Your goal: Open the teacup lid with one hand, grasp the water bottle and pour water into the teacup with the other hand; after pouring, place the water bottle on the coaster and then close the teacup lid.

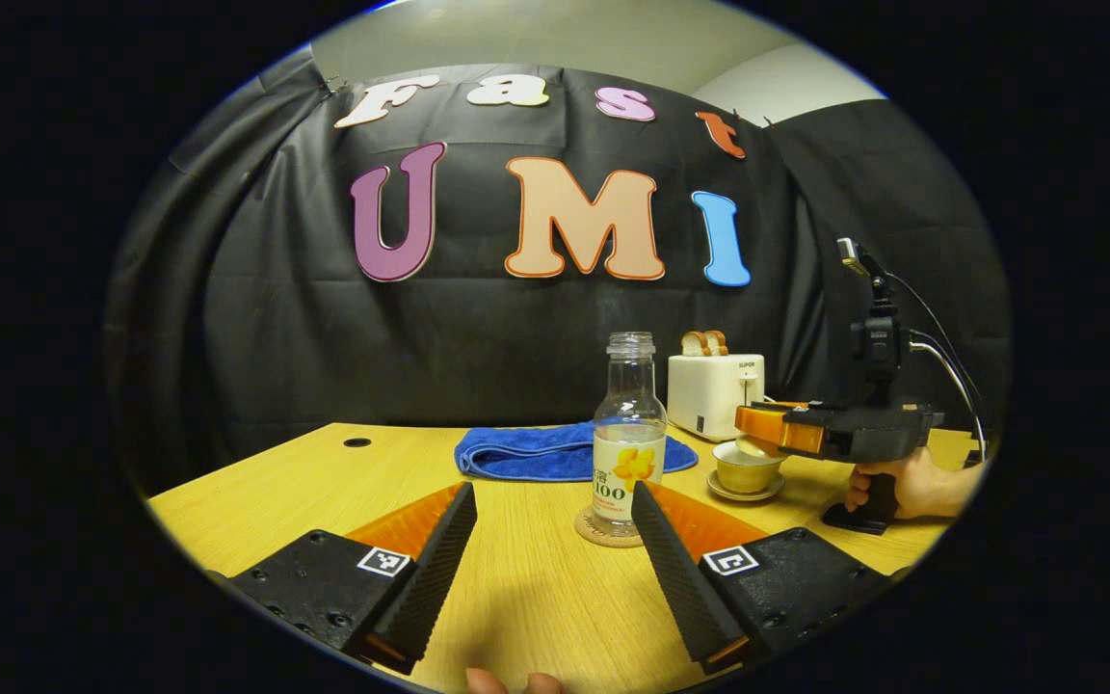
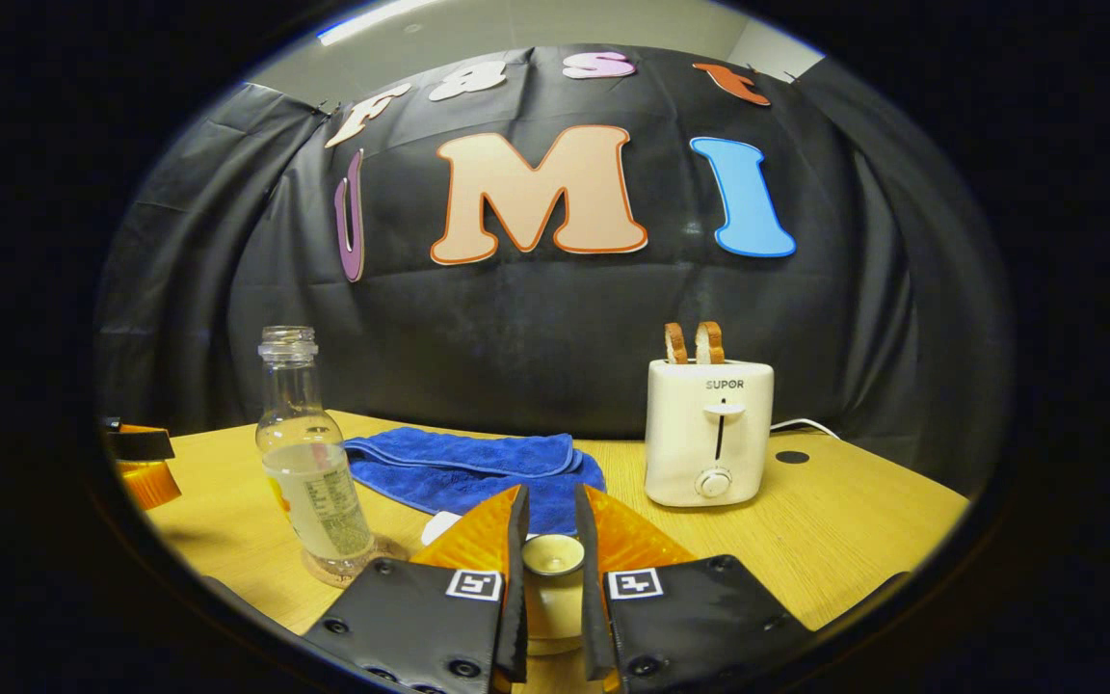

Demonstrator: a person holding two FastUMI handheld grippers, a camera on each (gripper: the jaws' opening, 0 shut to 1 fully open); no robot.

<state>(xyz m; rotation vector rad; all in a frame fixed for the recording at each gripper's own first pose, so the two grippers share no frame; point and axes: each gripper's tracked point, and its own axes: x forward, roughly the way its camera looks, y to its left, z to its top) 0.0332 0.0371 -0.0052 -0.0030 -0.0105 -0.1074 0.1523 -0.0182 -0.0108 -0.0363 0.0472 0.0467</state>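
Behind the bottle (image 1: 628, 434): towel (image 1: 536, 453), toaster (image 1: 714, 393).
Left tool (image 1: 552, 549) is spread open before the bottle on its coaster (image 1: 598, 532); right tool (image 2: 549, 569) is clamped on the lid (image 2: 552, 557) over the cup (image 1: 746, 470).

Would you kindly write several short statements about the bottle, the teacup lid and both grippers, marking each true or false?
1. The water bottle stands on the coaster. True.
2. The bottle has a cap on. False: its mouth is open.
3. The right gripper holds the teacup lid between its fingers. True.
4. The left gripper is shut on the bottle. False: its fingers are spread, short of the bottle.
5. The toaster is empty. False: two bread slices stick out.
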